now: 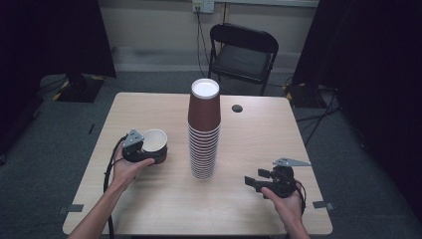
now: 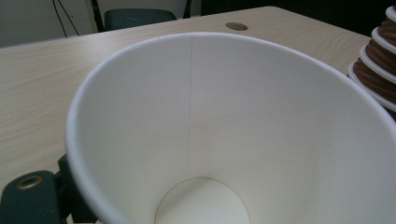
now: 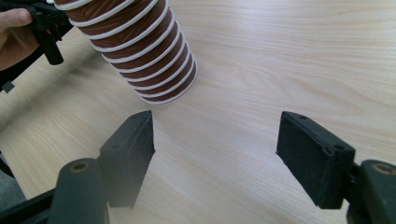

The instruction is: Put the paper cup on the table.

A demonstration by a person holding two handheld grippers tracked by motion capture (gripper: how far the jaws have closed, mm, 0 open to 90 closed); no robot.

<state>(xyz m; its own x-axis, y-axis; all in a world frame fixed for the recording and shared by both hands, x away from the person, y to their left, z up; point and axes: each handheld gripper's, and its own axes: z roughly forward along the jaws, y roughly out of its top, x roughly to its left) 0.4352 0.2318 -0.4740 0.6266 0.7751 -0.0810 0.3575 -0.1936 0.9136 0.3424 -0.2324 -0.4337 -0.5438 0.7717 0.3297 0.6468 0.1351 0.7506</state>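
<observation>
A tall stack of upturned brown paper cups (image 1: 204, 134) stands at the middle of the wooden table (image 1: 149, 199). Left of it, my left gripper (image 1: 149, 153) is shut on a single paper cup (image 1: 155, 141) whose white inside faces up and toward me. In the left gripper view that cup (image 2: 224, 121) takes up most of the picture, with one black finger (image 2: 30, 198) at its lower left and the stack (image 2: 376, 70) at the right edge. My right gripper (image 1: 254, 181) rests near the front right, open and empty (image 3: 215, 140), its jaws pointing at the foot of the stack (image 3: 140, 51).
A black folding chair (image 1: 242, 52) stands behind the table's far edge. A round cable hole (image 1: 237, 108) sits in the tabletop right of the stack's top. The hand with the left gripper (image 3: 14, 32) shows beyond the stack in the right gripper view.
</observation>
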